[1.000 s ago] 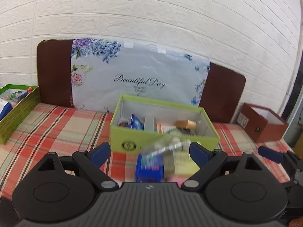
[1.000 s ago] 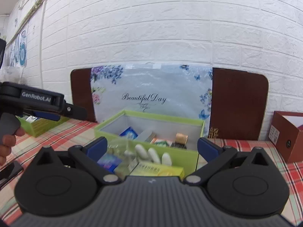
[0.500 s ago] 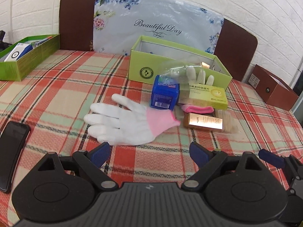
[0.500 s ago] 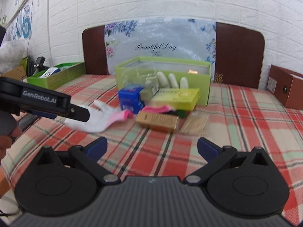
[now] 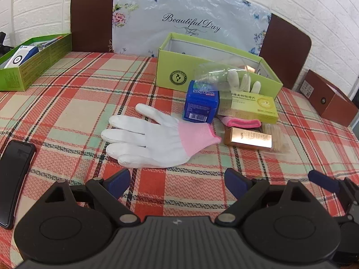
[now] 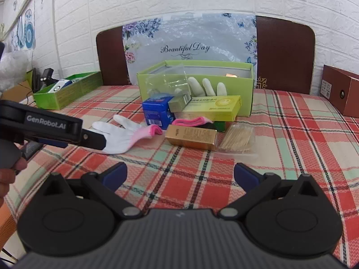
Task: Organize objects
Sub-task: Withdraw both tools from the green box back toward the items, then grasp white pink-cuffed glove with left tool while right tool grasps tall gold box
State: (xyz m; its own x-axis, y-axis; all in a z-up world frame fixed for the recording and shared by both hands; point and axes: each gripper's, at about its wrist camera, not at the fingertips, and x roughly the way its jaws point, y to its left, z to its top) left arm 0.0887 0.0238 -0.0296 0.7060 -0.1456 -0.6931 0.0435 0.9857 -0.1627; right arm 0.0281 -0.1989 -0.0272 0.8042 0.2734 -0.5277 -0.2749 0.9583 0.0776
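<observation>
Both cameras have pulled back and tipped down since a second ago. The green box [image 5: 215,67], then filling mid-frame, now sits in the upper middle, and the white glove [image 5: 154,141], gold box [image 5: 248,140] and phone [image 5: 13,174] at lower left have come into view. The left gripper [image 6: 93,140] now reaches further into the right view's left side.

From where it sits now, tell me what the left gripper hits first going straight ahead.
Probably the white glove: it lies flat on the cloth, centred ahead of the open left gripper, with nothing between. Depth is unclear; if held high, it could pass over to the blue box.
</observation>
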